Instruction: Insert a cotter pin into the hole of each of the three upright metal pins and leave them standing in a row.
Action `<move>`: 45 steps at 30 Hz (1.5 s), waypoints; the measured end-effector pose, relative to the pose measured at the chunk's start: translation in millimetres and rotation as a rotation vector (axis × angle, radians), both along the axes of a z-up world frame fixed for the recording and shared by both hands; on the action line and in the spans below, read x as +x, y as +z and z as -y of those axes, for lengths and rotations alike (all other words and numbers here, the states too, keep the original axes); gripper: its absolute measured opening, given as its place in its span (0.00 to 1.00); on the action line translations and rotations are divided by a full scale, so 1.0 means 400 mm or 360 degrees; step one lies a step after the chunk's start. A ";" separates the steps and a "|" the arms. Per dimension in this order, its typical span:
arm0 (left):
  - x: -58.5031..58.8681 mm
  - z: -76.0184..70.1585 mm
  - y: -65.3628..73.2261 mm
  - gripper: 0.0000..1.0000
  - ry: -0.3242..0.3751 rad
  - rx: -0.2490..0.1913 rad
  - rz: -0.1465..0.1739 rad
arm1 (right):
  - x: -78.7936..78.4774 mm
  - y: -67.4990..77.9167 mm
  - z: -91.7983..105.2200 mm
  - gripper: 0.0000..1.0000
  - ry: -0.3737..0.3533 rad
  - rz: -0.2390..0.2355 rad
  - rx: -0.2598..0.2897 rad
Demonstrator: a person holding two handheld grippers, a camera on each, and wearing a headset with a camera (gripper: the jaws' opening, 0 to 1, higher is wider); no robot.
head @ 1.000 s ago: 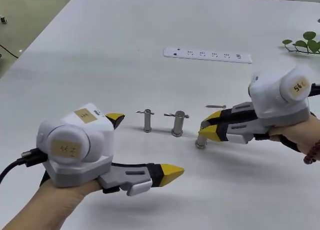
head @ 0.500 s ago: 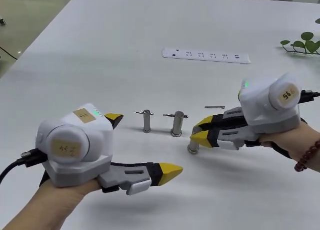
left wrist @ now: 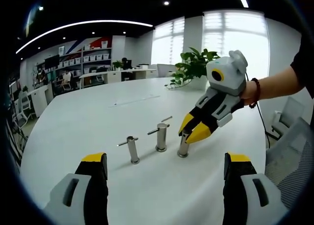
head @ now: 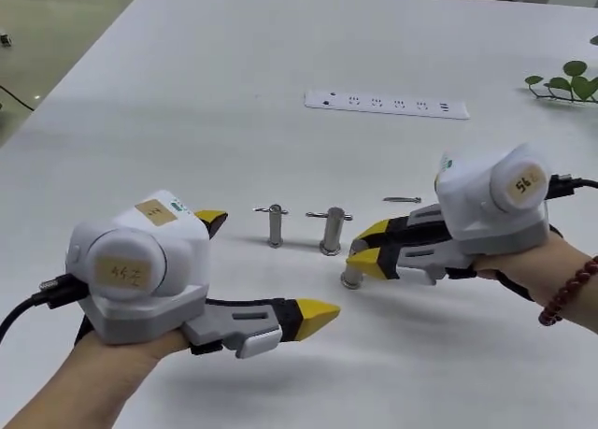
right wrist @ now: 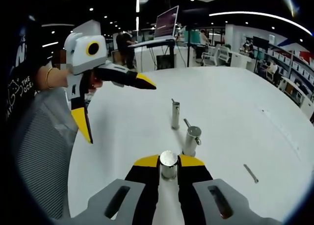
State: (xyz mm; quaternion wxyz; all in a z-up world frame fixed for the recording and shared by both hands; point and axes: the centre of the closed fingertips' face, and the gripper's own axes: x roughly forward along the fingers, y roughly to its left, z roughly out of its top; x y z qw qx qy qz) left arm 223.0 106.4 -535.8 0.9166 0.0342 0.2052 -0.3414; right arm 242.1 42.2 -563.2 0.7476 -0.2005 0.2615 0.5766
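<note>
right tongs (head: 359, 250) grip third pin (head: 351, 279), axis vertical | left tongs (head: 269, 265) spread, empty

open table (head: 187, 102) all round, pin row (head: 331, 231) central

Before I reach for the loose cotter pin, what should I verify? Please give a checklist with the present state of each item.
1. Right hand-held gripper shut on the third metal pin: ok.
2. Third metal pin upright: ok.
3. Left hand-held gripper open and empty: ok.
4. Loose cotter pin lying free on the table: ok.
5. Left metal pin and middle metal pin each carry a cotter pin: ok.
6. Hole of the third metal pin turned toward a free side: cannot tell.
</note>
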 end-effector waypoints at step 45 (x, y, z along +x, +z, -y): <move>0.019 -0.017 0.008 0.99 0.0051 0.0032 0.0038 | 0.083 0.052 0.098 0.21 -0.0139 -0.0026 -0.0038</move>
